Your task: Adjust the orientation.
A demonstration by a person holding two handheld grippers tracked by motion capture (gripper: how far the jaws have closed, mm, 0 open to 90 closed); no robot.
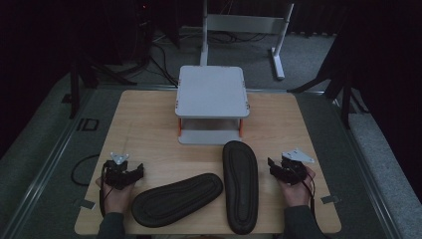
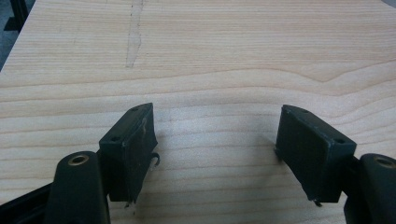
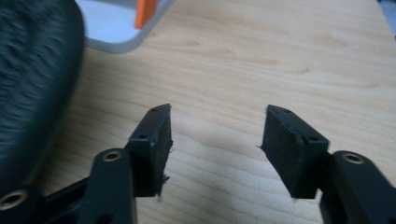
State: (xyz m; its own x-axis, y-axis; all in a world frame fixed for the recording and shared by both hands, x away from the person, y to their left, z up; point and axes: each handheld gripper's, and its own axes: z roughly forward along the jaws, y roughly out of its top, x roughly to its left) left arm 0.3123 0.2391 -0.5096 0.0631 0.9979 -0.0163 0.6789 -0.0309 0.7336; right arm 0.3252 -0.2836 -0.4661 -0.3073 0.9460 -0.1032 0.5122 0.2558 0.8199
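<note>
Right gripper (image 1: 276,168) sits at the table's near right, jaws spread wide with nothing between them; in the right gripper view the gap (image 3: 215,149) shows bare wood. Left gripper (image 1: 133,173) at near left is the same: jaws wide apart, empty, bare wood in its own view (image 2: 215,144). Both rest low by the table edge, each in a hand.

Work looks unstarted. Two black slippers lie sole-up on the table (image 1: 144,124) between the grippers. The right slipper (image 1: 240,185) lies roughly lengthwise, toe end toward the rack, just left of the right gripper but apart from it; its dark ribbed sole edges into the right gripper view (image 3: 32,79). The left slipper (image 1: 176,199) lies slanted, its near end just beside the left gripper, its far end close to the right slipper; whether the two touch I cannot tell, the light is dim.

Neither slipper is held or lifted. Likely job is putting them on the rack, so both pickups and both placements are left.

Containers: a small two-tier grey rack (image 1: 211,92) with orange posts stands at the table's far middle, well apart from the grippers. Top shelf is bare. Lower shelf (image 1: 209,135) looks empty too, though it is partly shadowed under the top.

Beyond the table: dark floor, cables, a white stand frame (image 1: 278,50).
</note>
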